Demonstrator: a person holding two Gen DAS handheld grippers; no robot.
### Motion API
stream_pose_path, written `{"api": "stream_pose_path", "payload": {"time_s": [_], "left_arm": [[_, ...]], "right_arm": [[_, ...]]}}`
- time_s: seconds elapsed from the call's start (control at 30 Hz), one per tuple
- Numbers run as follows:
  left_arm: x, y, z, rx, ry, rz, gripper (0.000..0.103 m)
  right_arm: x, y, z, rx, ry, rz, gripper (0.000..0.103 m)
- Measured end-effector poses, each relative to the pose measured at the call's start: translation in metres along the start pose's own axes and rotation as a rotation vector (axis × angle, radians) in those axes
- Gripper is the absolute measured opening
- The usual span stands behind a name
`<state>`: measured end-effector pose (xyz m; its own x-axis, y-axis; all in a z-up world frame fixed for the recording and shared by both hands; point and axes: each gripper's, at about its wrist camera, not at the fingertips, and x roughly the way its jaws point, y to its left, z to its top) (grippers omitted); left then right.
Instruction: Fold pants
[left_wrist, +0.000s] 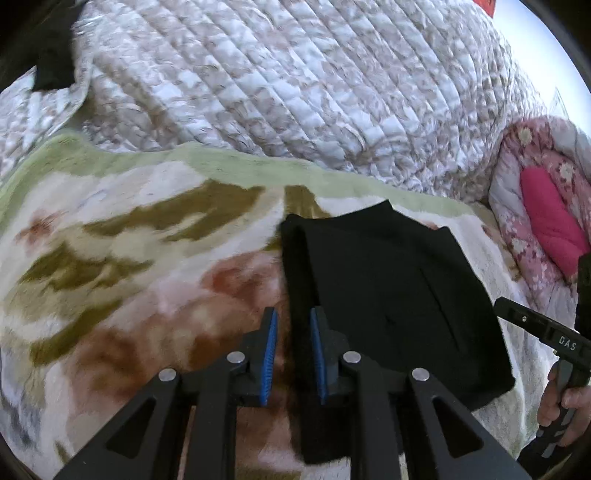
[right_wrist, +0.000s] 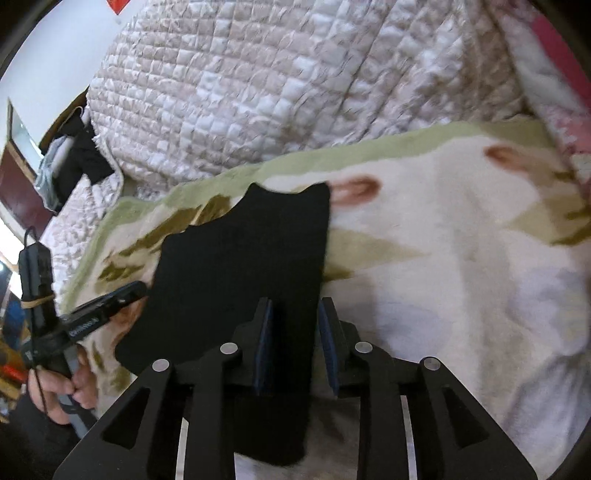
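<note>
Floral blanket (left_wrist: 110, 258), folded black pants (left_wrist: 388, 295), pink pillow (left_wrist: 550, 229) left view only

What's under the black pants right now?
The black pants lie folded on the floral fleece blanket, which shows all around them. Whatever is directly beneath the fabric is covered. Both claws, left and right, are open.

The right gripper (left_wrist: 498, 308) bears white letters, "DAS", on its black body. The left gripper's (right_wrist: 142, 290) label is too blurred to read.
</note>
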<state>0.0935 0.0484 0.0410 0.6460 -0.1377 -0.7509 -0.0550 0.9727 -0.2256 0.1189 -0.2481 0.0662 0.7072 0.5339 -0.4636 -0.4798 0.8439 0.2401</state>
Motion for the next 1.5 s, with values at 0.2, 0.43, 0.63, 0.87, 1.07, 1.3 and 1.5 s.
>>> {"api": "stream_pose_path", "payload": {"time_s": [0.2,0.43,0.63,0.87,1.07,1.3,1.5], "left_arm": [[-0.043,-0.03,-0.009,0.039,-0.078,-0.061,0.02],[-0.025,-0.058,-0.047,0.097,0.0,-0.072,0.02],[-0.03,-0.063,-0.048,0.135,-0.008,-0.031,0.02],[-0.052,-0.057,-0.061,0.13,-0.004,0.006,0.021],[-0.061,-0.056,-0.083,0.125,0.017,0.033,0.03],[-0.061,-0.055,-0.104,0.108,0.049,0.051,0.035],[-0.055,-0.055,-0.107,0.118,0.046,0.072,0.038]], "right_arm": [[-0.026,0.036,-0.019,-0.122,-0.063,-0.001,0.026],[0.0,0.048,-0.055,-0.189,0.055,-0.03,0.025],[-0.01,0.051,-0.055,-0.19,0.053,-0.037,0.025],[-0.04,0.061,-0.069,-0.193,0.032,-0.024,0.039],[-0.053,0.067,-0.091,-0.2,0.038,-0.044,0.044],[-0.049,0.069,-0.111,-0.203,0.069,-0.09,0.044],[-0.039,0.068,-0.113,-0.213,0.066,-0.126,0.044]]}}
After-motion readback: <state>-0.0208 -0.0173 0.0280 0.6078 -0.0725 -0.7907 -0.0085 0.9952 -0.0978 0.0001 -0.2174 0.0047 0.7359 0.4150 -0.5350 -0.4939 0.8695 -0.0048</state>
